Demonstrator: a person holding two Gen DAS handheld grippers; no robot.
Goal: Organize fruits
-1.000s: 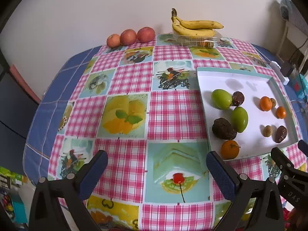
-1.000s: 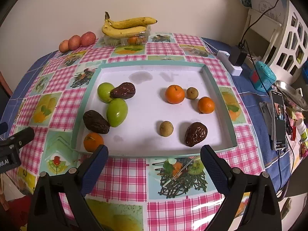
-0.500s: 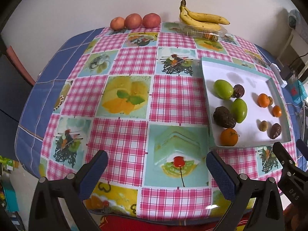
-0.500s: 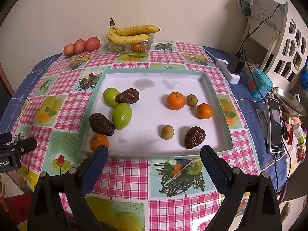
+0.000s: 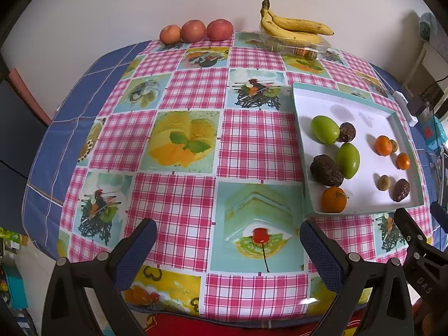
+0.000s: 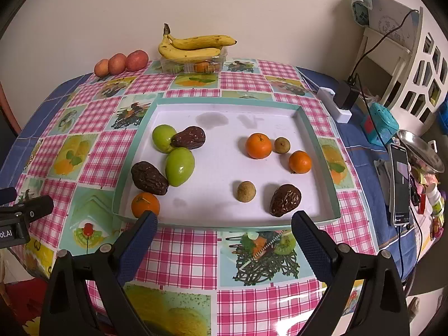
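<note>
A white tray (image 6: 215,117) with a teal rim lies on the checked tablecloth and holds mixed fruit. Two green fruits (image 6: 179,166) and two dark wrinkled ones (image 6: 149,178) cluster at its left, with an orange (image 6: 145,205) at the near-left corner. Two more oranges (image 6: 258,145), two small brown fruits (image 6: 246,191) and a third dark fruit (image 6: 285,200) sit at the right. My right gripper (image 6: 222,224) is open just before the tray's near rim. My left gripper (image 5: 226,235) is open over the cloth, left of the tray (image 5: 361,106).
Bananas (image 6: 193,46) rest on a clear plastic box at the table's back, with three red apples (image 6: 121,63) to their left by the wall. A phone (image 6: 400,184), charger, cables and a white chair crowd the right side.
Both grippers have pulled back and risen from the table, so more of the cloth and its near edge shows. The fruit has stayed put and both grippers remain open.
</note>
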